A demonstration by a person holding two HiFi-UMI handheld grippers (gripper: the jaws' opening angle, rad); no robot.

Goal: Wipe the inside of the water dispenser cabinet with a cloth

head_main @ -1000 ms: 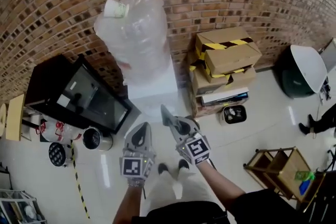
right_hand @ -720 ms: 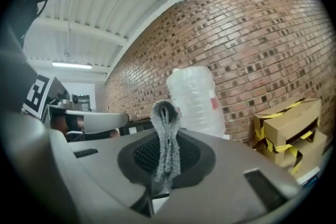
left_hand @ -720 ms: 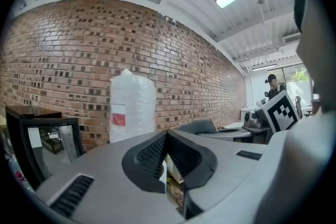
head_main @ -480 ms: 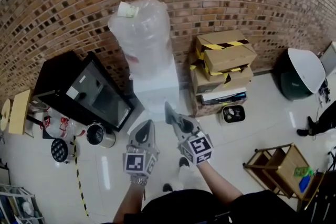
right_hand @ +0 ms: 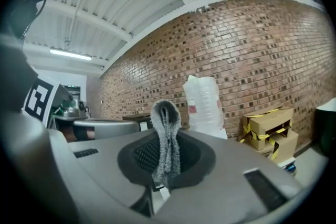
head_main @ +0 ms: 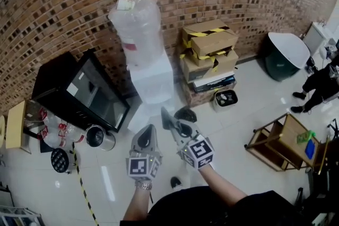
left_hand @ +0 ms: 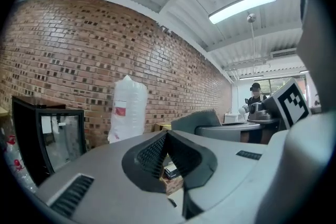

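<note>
The white water dispenser (head_main: 152,83) stands against the brick wall with a clear bottle (head_main: 139,26) on top; its cabinet interior is hidden in every view. My right gripper (head_main: 166,113) is shut on a folded grey cloth (right_hand: 167,136), which sticks up between its jaws, about a step short of the dispenser. To its left, my left gripper (head_main: 149,128) is shut with nothing in it. The bottle (left_hand: 127,107) shows ahead in the left gripper view, and the bottle (right_hand: 205,105) shows again in the right gripper view.
A black cabinet with a glass door (head_main: 80,93) stands left of the dispenser, with a metal pot (head_main: 95,136) before it. Stacked cardboard boxes (head_main: 208,49) sit to the right. Further right are a lidded bin (head_main: 286,53), a wooden cart (head_main: 280,141) and a person (head_main: 318,82).
The head view has drawn back and turned right: the dispenser looks smaller and higher in frame. Both grippers keep their pose, and the cloth stays in the right one.
</note>
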